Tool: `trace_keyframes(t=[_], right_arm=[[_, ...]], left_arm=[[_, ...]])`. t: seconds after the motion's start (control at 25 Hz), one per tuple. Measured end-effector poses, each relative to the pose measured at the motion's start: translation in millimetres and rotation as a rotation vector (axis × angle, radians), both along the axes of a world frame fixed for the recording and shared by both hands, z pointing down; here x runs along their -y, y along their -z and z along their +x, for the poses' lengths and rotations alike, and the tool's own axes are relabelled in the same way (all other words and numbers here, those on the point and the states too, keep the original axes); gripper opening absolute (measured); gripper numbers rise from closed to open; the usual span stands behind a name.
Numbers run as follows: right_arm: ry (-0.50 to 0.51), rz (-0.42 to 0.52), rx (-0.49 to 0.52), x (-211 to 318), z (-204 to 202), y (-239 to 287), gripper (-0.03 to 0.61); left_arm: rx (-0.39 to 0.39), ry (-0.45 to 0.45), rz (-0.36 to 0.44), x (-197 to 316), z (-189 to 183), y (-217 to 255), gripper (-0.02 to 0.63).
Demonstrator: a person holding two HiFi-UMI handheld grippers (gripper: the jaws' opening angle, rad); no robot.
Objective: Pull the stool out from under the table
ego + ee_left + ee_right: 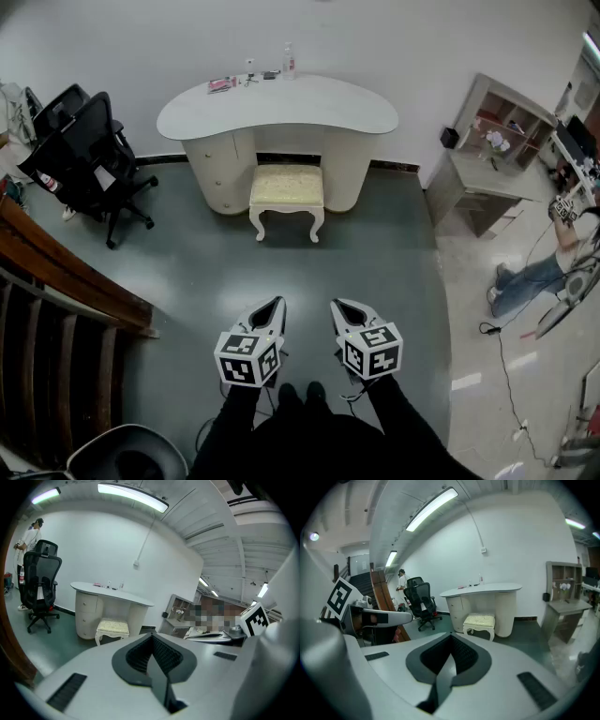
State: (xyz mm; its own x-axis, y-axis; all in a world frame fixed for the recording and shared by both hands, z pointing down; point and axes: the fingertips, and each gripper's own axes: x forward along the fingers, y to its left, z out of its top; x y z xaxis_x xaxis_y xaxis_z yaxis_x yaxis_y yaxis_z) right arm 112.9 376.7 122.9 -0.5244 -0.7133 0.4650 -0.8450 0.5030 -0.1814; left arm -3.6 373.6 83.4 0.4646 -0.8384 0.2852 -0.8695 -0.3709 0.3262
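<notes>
A white stool [287, 193] with a cream cushion stands half under the curved white dressing table [277, 105], its front legs out on the grey floor. The stool [112, 628] and table [110, 592] lie ahead in the left gripper view, as do the stool [479, 621] and table [483, 590] in the right gripper view. My left gripper [273, 307] and right gripper [341, 307] hang side by side well short of the stool, both shut and empty, jaws pointing toward it.
A black office chair [82, 155] stands left of the table. A wooden stair rail [66, 272] runs along the left. A grey shelf unit [494, 150] sits at the right, with a person [536, 277] and floor cables [506, 370] beyond. Small bottles [288, 62] sit on the tabletop.
</notes>
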Motion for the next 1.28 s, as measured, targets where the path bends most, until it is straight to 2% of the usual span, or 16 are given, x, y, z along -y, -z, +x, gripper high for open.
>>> trace_keyframes(t=[0.2, 0.44, 0.76, 0.96, 1.28], right_arm=[[0.009, -0.002, 0.005, -0.2, 2.4, -0.5, 0.003], [0.011, -0.003, 0.068, 4.0, 12.4, -1.6, 0.004], [-0.026, 0.028, 0.031, 16.0, 54.7, -0.6, 0.003], [-0.005, 0.048, 0.053, 19.9, 63.3, 5.6, 0.003], [-0.014, 0.065, 0.052, 38.6, 75.0, 10.6, 0.005]], left_arm=[[-0.012, 0.003, -0.027, -1.3, 1.1, -8.5, 0.006], [-0.027, 0.035, -0.035, 9.8, -3.8, -14.6, 0.006], [-0.001, 0.06, -0.006, 24.3, 7.6, -2.6, 0.006], [-0.015, 0.072, 0.017, 27.9, 14.7, 7.1, 0.006], [0.022, 0.102, 0.013, 44.6, 12.4, 8.1, 0.006]])
